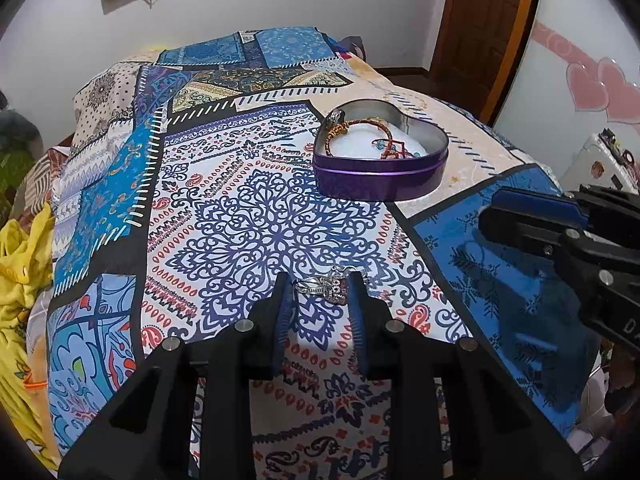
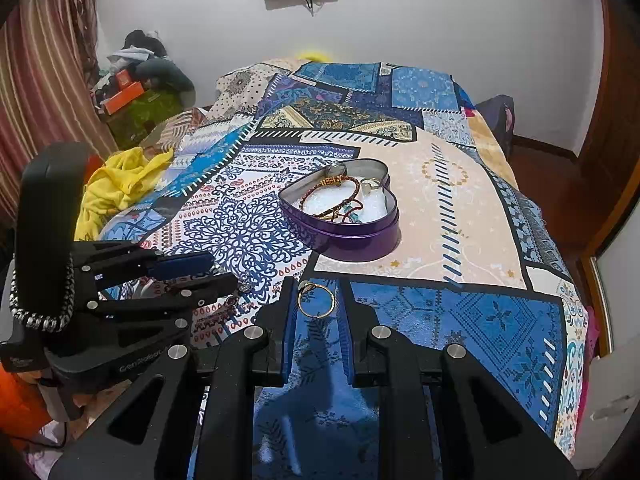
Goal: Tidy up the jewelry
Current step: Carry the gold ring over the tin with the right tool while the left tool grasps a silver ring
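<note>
A purple heart-shaped tin (image 1: 380, 178) sits open on the patterned bedspread, holding a red-and-gold bracelet (image 1: 352, 130) and other trinkets; it also shows in the right wrist view (image 2: 348, 236). My left gripper (image 1: 322, 284) is open with a silver ring with pink stones (image 1: 326, 286) lying between its fingertips on the cloth. My right gripper (image 2: 316, 292) is open around a thin gold ring (image 2: 316, 300) lying on the blue patch. The right gripper also shows at the right edge of the left wrist view (image 1: 560, 232), and the left gripper shows at the left of the right wrist view (image 2: 192, 272).
The bedspread (image 1: 248, 208) covers the bed. Yellow cloth (image 2: 120, 184) lies at the left edge. A cluttered pile (image 2: 136, 80) stands in the far left corner. A wooden door (image 1: 484, 20) is at the far right.
</note>
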{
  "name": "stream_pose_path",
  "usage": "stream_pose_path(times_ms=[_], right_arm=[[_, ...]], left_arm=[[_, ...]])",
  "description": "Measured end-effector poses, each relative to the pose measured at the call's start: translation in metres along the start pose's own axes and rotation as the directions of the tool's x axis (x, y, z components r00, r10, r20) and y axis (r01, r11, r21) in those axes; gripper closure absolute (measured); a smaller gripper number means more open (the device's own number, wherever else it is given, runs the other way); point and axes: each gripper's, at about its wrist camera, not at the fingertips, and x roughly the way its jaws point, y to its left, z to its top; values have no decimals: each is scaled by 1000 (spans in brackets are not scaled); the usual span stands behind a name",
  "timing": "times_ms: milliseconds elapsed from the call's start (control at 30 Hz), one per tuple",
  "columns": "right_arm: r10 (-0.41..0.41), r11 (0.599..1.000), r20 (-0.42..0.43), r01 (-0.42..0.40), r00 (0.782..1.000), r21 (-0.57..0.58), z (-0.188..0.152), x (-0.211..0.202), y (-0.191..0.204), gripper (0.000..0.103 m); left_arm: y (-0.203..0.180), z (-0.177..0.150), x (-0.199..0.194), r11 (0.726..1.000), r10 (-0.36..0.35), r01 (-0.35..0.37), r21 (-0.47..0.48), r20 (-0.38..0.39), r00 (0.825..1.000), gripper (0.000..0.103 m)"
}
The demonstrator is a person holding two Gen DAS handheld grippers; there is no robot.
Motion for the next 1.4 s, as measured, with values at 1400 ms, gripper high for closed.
stream_pose_path(times_ms=[1400], right_arm=[[-19, 1000, 80, 18, 997, 13, 32, 1, -18, 86]], left_arm=[[22, 43, -14, 998, -48, 50, -29, 55, 997, 68]])
